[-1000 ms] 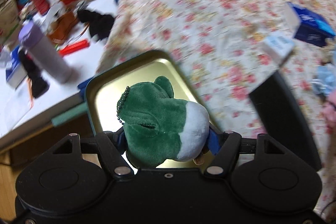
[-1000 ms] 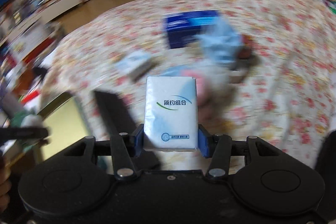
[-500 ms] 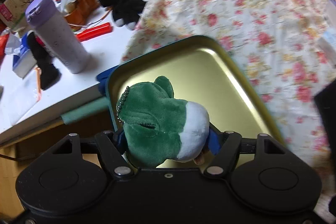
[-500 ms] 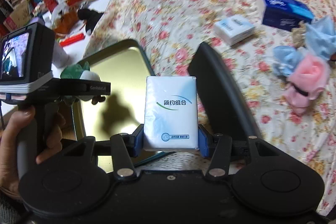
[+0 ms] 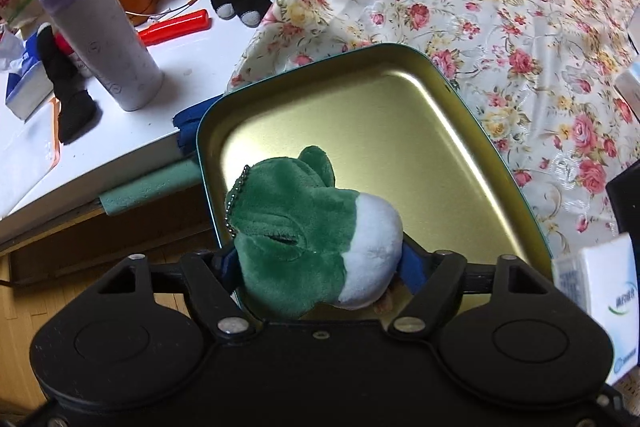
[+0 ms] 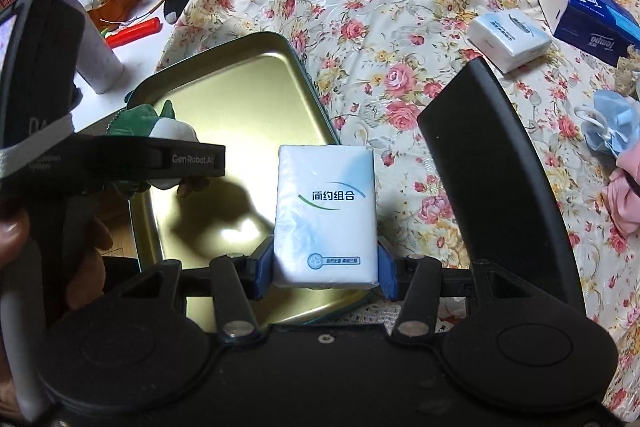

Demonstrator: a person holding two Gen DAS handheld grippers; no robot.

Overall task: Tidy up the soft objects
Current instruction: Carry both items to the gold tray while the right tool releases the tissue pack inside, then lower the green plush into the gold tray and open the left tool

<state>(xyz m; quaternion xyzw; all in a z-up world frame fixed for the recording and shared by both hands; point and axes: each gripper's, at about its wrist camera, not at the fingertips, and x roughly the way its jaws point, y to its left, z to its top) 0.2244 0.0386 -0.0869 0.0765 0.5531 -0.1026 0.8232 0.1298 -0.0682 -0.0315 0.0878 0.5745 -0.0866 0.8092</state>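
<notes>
The left gripper [image 5: 316,263] clamps the green-white plush toy [image 5: 316,235] above the gold metal tin tray [image 5: 400,131]; the right gripper [image 6: 325,267] grips the white tissue pack [image 6: 326,215] beside it. Lower first, then release, w/o crowding.

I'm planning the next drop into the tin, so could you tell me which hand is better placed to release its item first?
Left, probably. The left gripper, shut on the green plush, hangs over the gold tin's floor. The right gripper holds its tissue pack nearer the tin's right edge.
</notes>
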